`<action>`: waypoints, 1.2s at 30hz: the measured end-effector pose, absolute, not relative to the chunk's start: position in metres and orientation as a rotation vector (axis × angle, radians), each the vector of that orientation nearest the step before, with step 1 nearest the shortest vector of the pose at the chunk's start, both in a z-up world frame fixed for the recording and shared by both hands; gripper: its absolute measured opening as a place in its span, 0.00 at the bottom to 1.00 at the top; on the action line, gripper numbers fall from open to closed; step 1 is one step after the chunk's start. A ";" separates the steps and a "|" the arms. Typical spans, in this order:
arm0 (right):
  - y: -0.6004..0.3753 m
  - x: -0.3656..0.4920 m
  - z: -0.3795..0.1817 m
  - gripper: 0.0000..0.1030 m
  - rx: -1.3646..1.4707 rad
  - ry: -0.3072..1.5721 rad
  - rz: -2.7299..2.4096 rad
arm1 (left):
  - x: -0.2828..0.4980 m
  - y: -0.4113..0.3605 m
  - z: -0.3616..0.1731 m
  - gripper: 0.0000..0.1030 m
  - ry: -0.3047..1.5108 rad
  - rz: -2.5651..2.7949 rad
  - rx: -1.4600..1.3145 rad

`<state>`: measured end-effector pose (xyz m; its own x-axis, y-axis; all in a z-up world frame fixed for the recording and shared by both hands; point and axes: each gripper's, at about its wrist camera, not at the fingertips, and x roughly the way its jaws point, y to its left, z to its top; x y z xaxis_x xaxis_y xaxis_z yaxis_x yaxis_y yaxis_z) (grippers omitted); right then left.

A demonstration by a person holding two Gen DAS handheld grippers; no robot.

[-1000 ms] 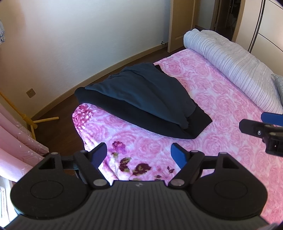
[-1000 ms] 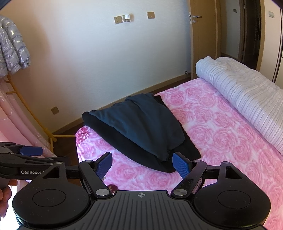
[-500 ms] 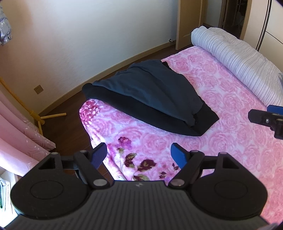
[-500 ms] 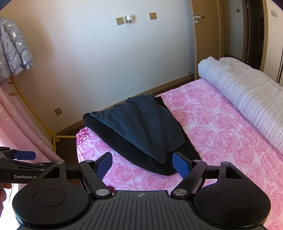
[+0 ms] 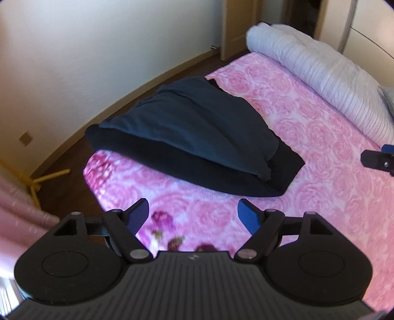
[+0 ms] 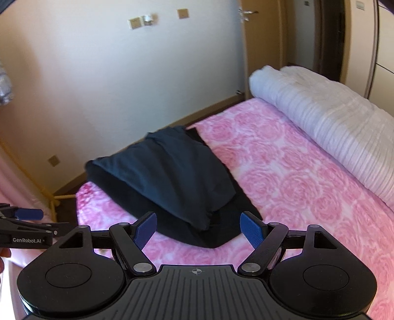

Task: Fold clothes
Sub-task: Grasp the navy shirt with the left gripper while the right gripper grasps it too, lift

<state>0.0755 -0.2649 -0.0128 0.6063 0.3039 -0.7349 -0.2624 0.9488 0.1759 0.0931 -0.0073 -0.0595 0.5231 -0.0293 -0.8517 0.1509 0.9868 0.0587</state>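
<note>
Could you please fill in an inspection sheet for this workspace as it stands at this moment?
Surface: bed with pink rose-print blanket.
Job's things: dark teal garment lying on a black garment near the bed's corner, neither gripped.
Clutter: rolled white quilt along the far side of the bed.
Grippers: left hand-held gripper open, above the blanket; right hand-held gripper open, above the garments' near end.
Cables: nothing seen.
Surroundings: wall sockets, wooden door, yellow rack foot on the floor, pink hanging fabric.
</note>
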 end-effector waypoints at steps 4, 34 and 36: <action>-0.246 0.109 -0.036 0.76 0.051 0.883 0.279 | 0.148 0.006 -0.090 0.72 1.020 -0.214 0.227; -0.091 0.232 -0.272 0.13 -0.711 0.909 0.458 | 0.307 0.051 -0.278 0.25 0.523 -0.977 1.195; -0.093 0.233 -0.260 0.13 -0.701 0.897 0.437 | 0.309 0.046 -0.275 0.20 0.512 -0.979 1.213</action>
<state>0.2333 -0.0927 -0.2596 0.5608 0.0587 -0.8258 -0.6138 0.6989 -0.3671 0.3085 0.0456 -0.2746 0.5147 -0.3488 -0.7832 0.8421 0.0342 0.5382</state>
